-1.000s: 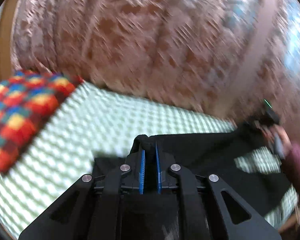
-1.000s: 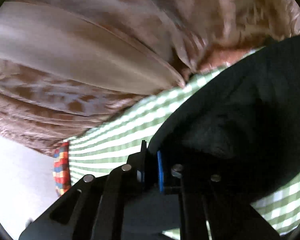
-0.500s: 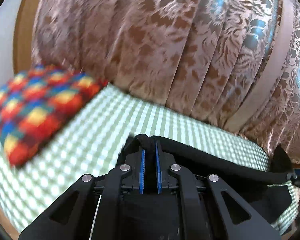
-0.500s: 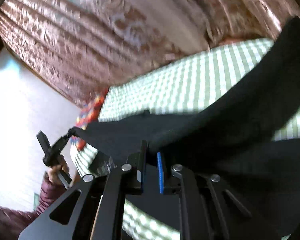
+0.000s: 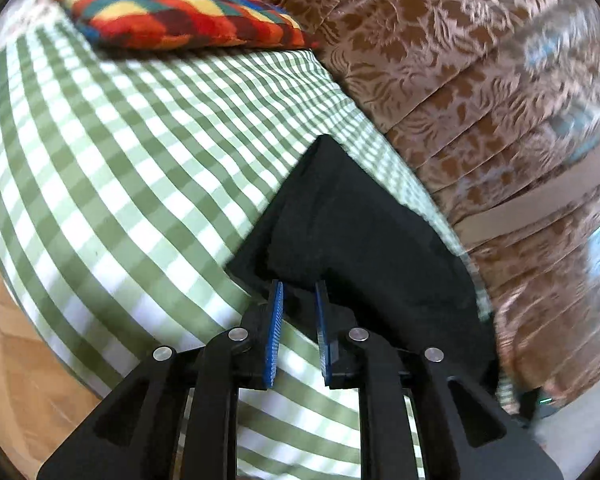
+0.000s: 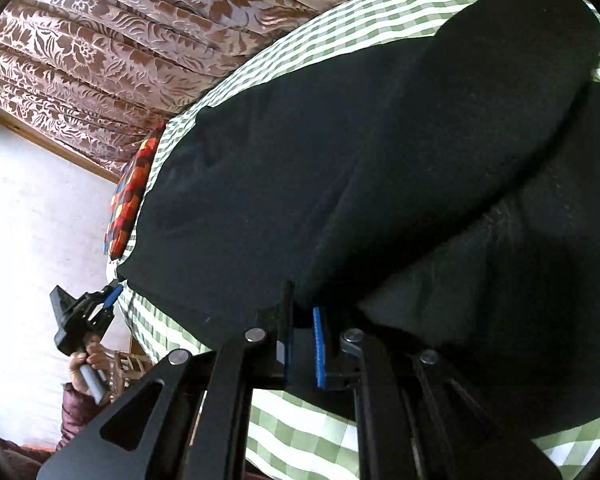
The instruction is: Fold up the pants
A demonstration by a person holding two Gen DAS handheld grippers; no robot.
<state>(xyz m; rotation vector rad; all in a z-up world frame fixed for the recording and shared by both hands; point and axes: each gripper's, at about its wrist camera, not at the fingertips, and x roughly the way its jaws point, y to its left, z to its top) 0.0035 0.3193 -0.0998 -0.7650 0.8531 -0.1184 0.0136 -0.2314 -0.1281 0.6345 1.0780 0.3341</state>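
Left hand-held gripper (image 5: 299,296) opening off pants (image 5: 360,240) corner; right hand-held gripper (image 6: 303,312) clamps hem.

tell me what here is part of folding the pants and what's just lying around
Part of the job:
- black pants
- left gripper, jaws opening at the pants' edge
- right gripper, shut on the pants

Just lying about:
- patchwork cushion
- checked bedsheet
- floral curtain
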